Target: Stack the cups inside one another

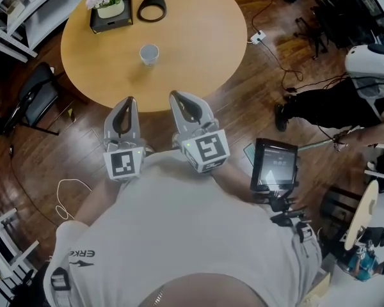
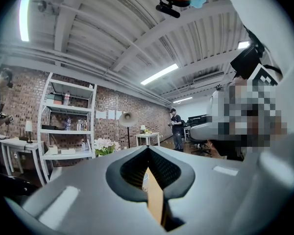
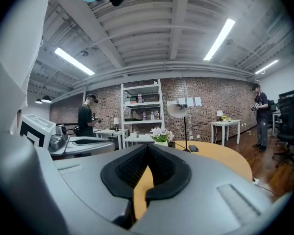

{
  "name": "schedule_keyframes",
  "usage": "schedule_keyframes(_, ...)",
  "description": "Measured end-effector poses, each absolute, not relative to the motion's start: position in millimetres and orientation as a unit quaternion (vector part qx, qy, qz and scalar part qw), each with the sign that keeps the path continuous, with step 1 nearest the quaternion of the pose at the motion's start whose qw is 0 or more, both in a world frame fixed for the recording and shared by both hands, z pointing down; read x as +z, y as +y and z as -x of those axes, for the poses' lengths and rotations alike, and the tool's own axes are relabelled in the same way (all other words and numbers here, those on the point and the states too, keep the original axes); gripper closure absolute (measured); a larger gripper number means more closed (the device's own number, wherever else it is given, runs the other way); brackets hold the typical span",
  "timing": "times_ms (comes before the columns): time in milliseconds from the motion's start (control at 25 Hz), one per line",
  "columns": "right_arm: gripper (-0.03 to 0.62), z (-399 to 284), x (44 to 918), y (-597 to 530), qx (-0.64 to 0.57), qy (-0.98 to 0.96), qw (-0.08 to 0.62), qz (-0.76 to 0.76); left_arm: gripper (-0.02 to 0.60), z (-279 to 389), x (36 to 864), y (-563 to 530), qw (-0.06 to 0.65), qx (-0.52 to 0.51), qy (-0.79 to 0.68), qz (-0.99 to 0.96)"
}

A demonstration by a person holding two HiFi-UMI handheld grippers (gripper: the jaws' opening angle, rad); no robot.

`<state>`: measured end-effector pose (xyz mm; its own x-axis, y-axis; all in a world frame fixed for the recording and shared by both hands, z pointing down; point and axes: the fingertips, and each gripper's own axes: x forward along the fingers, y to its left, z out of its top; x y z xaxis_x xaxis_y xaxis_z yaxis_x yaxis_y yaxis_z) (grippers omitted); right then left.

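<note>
My left gripper (image 1: 129,101) is closed and empty, and so is my right gripper (image 1: 177,96), both hanging short of the table (image 1: 198,50). At twelve o'clock stands the cup (image 1: 149,54), alone. I see no loose cups, so stacking looks finished.

Loft-style office and lab workspace.
Red brick wall (image 3: 220,106), white open metal shelving unit (image 3: 142,111), long ceiling strip lights (image 3: 220,35), dark wood plank floor (image 1: 256,107) with trailing cables (image 1: 278,59), round light wooden table (image 1: 198,50), black wheeled office chair (image 3: 289,126).
</note>
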<state>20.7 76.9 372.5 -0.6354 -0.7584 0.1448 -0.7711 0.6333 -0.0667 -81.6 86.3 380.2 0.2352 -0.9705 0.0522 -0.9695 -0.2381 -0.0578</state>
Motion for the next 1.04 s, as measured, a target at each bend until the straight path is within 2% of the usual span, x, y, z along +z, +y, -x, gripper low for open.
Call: schedule_keyframes(1040,0.58,-30.8,371.6,63.8,0.06,-0.907,0.056,-0.413,0.58,71.3,385.8,76.2,0.016,-0.049,0.63,0.775)
